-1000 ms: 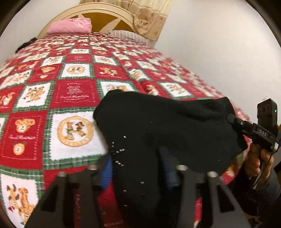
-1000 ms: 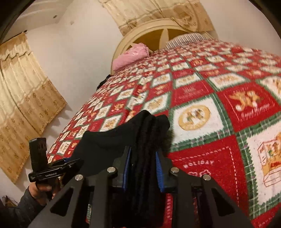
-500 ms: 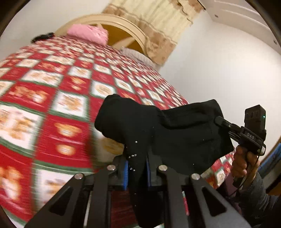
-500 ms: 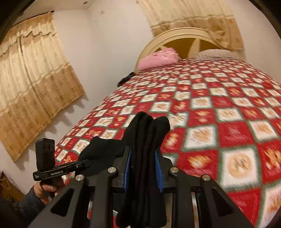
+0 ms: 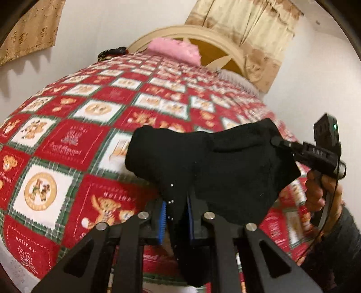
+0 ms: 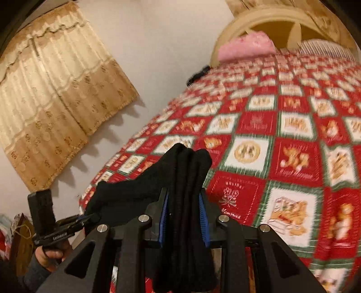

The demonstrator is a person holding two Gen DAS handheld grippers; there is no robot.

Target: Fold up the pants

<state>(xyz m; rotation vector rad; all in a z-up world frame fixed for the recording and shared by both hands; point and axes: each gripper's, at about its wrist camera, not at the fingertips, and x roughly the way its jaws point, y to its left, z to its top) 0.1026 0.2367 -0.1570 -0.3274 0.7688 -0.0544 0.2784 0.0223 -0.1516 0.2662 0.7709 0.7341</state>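
The black pants (image 5: 212,162) hang in the air between my two grippers, lifted above the near end of the bed. My left gripper (image 5: 176,216) is shut on one bunched end of the pants, with cloth drooping below the blue pads. My right gripper (image 6: 183,214) is shut on the other end, a thick stack of folded layers (image 6: 187,178). In the left wrist view the right gripper (image 5: 279,143) pinches the far corner of the pants. In the right wrist view the left gripper (image 6: 90,219) pinches the cloth at lower left.
The bed (image 5: 67,139) has a red, white and green teddy-bear quilt (image 6: 293,157). A pink pillow (image 5: 176,50) and a cream headboard (image 6: 293,20) are at the far end. Beige curtains (image 6: 56,101) hang on the left wall.
My left gripper closed on the pants a second ago. Both grippers have since lifted the pants off the quilt and swung the views toward the headboard.
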